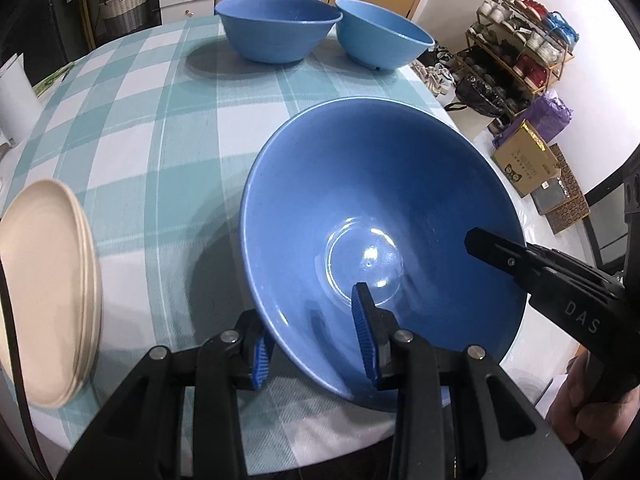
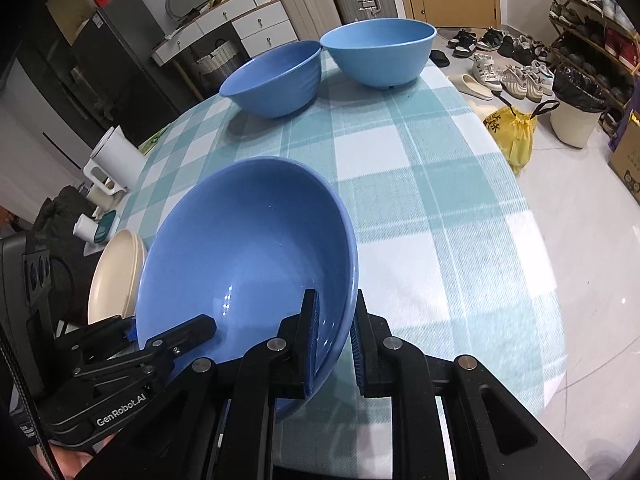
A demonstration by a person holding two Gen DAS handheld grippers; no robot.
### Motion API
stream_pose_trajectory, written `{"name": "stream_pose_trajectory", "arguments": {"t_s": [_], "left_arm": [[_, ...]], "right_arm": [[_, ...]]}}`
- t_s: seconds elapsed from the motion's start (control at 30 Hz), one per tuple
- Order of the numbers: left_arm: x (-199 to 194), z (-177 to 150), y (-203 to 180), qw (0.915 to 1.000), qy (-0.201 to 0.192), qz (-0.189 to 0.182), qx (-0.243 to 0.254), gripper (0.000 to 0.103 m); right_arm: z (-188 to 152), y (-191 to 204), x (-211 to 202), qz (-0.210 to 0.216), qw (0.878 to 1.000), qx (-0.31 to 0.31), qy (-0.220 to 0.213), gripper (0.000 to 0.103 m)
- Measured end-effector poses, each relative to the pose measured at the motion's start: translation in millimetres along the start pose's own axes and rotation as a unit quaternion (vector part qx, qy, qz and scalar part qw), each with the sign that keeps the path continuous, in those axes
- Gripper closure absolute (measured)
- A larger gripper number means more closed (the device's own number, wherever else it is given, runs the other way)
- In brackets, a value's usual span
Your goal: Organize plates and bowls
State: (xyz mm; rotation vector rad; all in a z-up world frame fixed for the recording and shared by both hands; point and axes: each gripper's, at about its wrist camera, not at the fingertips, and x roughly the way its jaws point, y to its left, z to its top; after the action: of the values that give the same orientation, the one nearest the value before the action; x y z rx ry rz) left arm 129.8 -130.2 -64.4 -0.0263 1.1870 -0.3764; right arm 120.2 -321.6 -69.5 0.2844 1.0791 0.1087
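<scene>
A large blue bowl [image 1: 360,208] [image 2: 240,248] hangs tilted above the checked tablecloth [image 1: 160,120] [image 2: 420,200], held by both grippers. My left gripper [image 1: 312,344] is shut on its near rim, one pad inside and one outside. My right gripper [image 2: 336,348] is shut on the opposite rim; its finger [image 1: 500,256] reaches into the bowl from the right. The left gripper [image 2: 192,332] also shows at the bowl's lower left. Two more blue bowls [image 1: 276,28] [image 1: 380,40] stand side by side at the table's far edge. A stack of cream plates [image 1: 44,288] [image 2: 116,272] lies at the left.
A white roll [image 1: 12,100] and a white container [image 2: 116,156] stand at the table's left side. Right of the table, on the floor, are a shoe rack [image 1: 520,40], a cardboard box [image 1: 524,160], a yellow bag [image 2: 516,136] and loose shoes [image 2: 516,76].
</scene>
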Motion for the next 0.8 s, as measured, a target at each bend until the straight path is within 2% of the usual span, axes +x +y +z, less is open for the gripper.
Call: {"name": "stream_pose_trajectory", "arguments": {"t_s": [0.17,0.57,0.7,0.8], "left_arm": [[2.5,-7.1,1.7,1.0000,0.008,-0.004,-0.002,0.069],[4.5,-3.8,-0.6,0.9999,0.004,-0.008,-0.006,0.067],[6.7,-1.1,-3.0,1.0000,0.006,0.000,0.003,0.065],[8.7,0.9,2.3,0.9997,0.011,-0.017,-0.016,0.057]], "right_arm": [[-8.9,-0.6,2.2,-0.001,1.000,0.000,0.000,0.087],[1.3,3.8,11.6,-0.021,1.000,-0.009,-0.007,0.085],[6.4,2.4,11.8,-0.011,1.000,-0.001,-0.006,0.084],[5.2,1.7,9.5,0.002,1.000,0.003,-0.015,0.084]]}}
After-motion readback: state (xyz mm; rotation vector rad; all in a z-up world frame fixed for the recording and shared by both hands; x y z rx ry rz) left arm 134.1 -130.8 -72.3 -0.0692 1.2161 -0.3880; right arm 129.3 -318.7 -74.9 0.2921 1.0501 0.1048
